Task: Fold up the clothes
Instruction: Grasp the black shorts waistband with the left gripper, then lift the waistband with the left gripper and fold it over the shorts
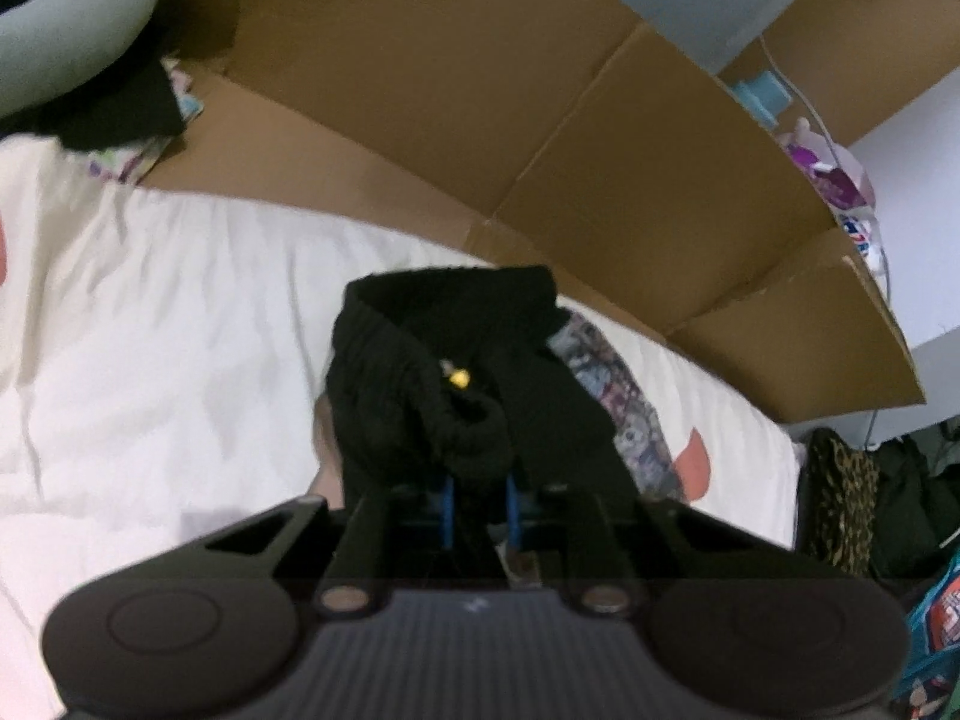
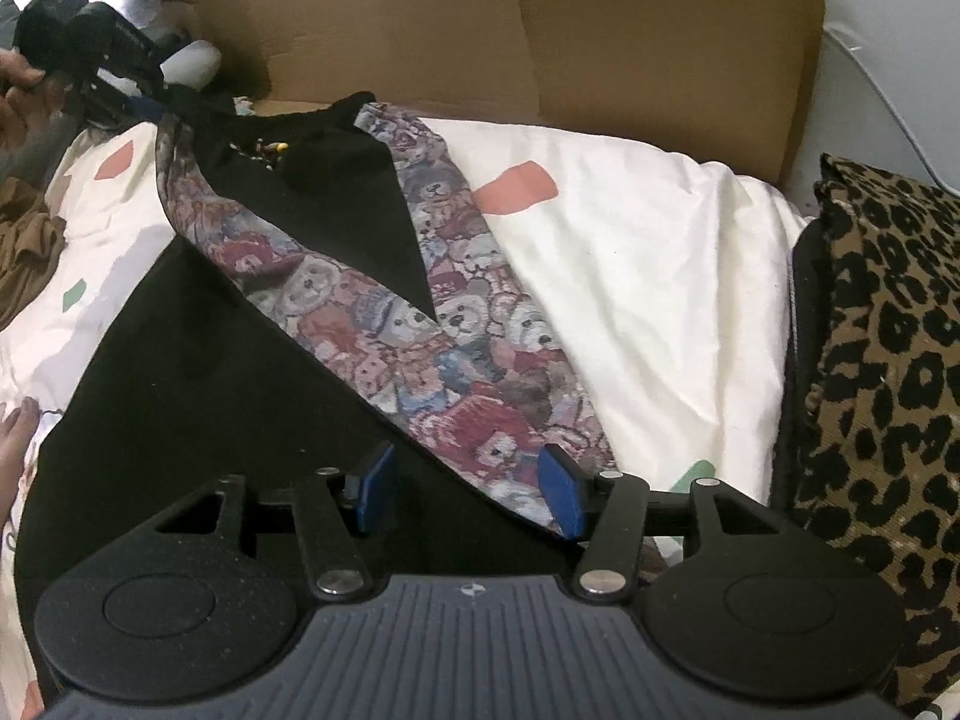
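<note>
Where the left gripper (image 1: 480, 483) meets the garment (image 1: 444, 372), bunched black knit covers the blue pads (image 1: 447, 507) almost to their roots, so the contact itself is hidden; the pads stand close together on that fabric and the cloth rises from them, which reads as a grip. Left-wrist focus is soft throughout. Beyond the fingertips a small yellow fitting (image 1: 459, 379) shows on the knit; what it is cannot be made out.

Seen from the right wrist, the garment is black with a teddy-bear tapestry panel (image 2: 420, 312), spread on a white duvet (image 2: 660, 252) with coloured patches. The right gripper (image 2: 468, 492) stands with jaws apart, nothing pressed between its blue pads; the tapestry edge passes between them, under the fingers.

Cardboard sheets (image 2: 540, 30) stand beyond the duvet, well ahead of both sets of fingers. A leopard-print cushion (image 2: 882, 360) lies right of the right fingers. Brown cloth (image 2: 24, 240) and part of a hand (image 2: 15, 420) are cut off at the left edge.
</note>
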Available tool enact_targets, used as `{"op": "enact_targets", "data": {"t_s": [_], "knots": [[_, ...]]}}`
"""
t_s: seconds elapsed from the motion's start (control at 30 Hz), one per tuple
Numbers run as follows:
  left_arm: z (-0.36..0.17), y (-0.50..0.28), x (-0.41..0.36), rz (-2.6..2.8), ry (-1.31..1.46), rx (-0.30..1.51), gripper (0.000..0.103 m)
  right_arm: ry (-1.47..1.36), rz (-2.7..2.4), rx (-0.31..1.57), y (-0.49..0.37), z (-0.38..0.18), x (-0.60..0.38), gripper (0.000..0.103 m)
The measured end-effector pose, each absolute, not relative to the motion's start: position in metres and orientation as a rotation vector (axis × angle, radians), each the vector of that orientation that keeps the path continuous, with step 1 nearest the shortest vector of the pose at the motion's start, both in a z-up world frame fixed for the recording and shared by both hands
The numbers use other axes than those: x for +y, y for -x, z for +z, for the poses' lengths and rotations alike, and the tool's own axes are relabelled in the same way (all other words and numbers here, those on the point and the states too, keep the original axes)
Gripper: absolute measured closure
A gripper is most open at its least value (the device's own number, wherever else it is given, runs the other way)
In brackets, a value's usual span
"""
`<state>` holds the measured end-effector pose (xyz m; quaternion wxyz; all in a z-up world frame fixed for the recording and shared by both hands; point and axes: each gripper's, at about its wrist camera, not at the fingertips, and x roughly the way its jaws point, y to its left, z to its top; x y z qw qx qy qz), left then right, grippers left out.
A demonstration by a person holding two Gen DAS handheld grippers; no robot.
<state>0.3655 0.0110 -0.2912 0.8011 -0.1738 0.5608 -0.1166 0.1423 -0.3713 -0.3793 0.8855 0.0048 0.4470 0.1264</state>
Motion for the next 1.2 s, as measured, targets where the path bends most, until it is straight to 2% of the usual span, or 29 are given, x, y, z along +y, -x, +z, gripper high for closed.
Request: {"op": "enact_targets", "data": {"t_s": [0.37,0.8,0.9,0.93,1.0,1.07,1.13,1.2], "knots": [[-0.292,-0.412,-0.031,-0.227,0.381,1.170,0.087,-0.055,0.228,0.933,-0.142,-0.385,-0.389,0.044],[-0.327,-0.459,-0.057,-0.121,0.399,1.173,0.087,-0.069,0.216,0.922,-0.137,-0.390,-0.403,0.045],[-0.336,-0.466,-0.060,-0.101,0.397,1.177,0.087,-0.083,0.213,0.905,-0.135,-0.387,-0.407,0.048],[-0.338,-0.469,-0.061,-0.097,0.397,1.177,0.087,-0.093,0.215,0.895,-0.134,-0.386,-0.408,0.049],[-0.343,-0.473,-0.066,-0.090,0.388,1.176,0.087,-0.108,0.224,0.874,-0.132,-0.382,-0.411,0.060],[-0.347,-0.477,-0.071,-0.082,0.375,1.176,0.087,-0.128,0.238,0.883,-0.132,-0.382,-0.412,0.080],[-0.352,-0.480,-0.074,-0.073,0.367,1.176,0.087,-0.180,0.257,0.921,-0.136,-0.385,-0.416,0.092],[-0.356,-0.485,-0.077,-0.062,0.365,1.175,0.087,-0.234,0.248,0.948,-0.138,-0.388,-0.422,0.095]]}}
